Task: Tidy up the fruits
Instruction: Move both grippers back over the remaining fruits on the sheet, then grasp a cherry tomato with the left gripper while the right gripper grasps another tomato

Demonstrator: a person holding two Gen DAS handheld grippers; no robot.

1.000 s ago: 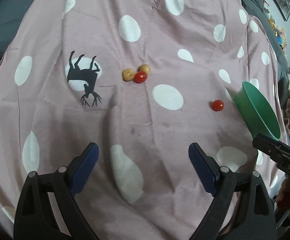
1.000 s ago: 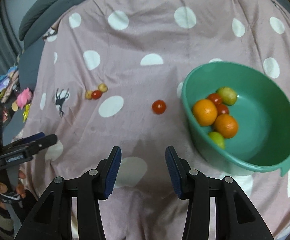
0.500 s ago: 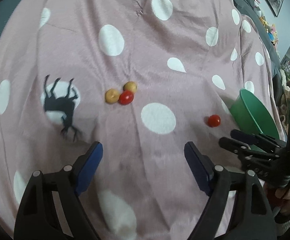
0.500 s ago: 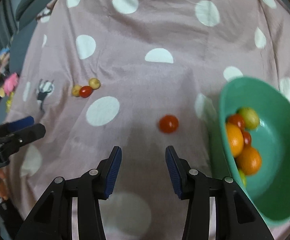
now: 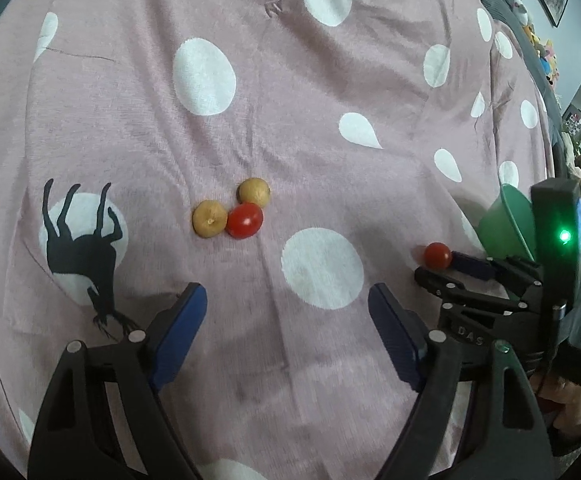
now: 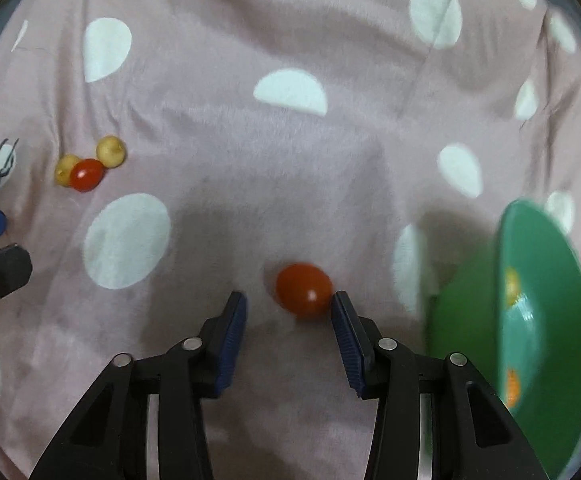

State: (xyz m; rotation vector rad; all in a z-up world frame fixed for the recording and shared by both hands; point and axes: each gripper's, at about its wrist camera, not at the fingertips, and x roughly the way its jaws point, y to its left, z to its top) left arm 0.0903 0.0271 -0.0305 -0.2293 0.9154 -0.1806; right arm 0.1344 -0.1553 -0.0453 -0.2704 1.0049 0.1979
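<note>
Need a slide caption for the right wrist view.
Right hand-held gripper open, closing in on a lone red tomato on the polka-dot cloth.

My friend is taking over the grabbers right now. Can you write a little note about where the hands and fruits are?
Right gripper: open, its tips at the lone cherry tomato on the spotted cloth, not gripping yet.
Left gripper: open, empty, its jaws have just been closing a little, aimed toward the cluster of a red tomato and two yellow fruits.
Green bowl: some fruit is in it.
Left: four loose fruits to bowl.
</note>
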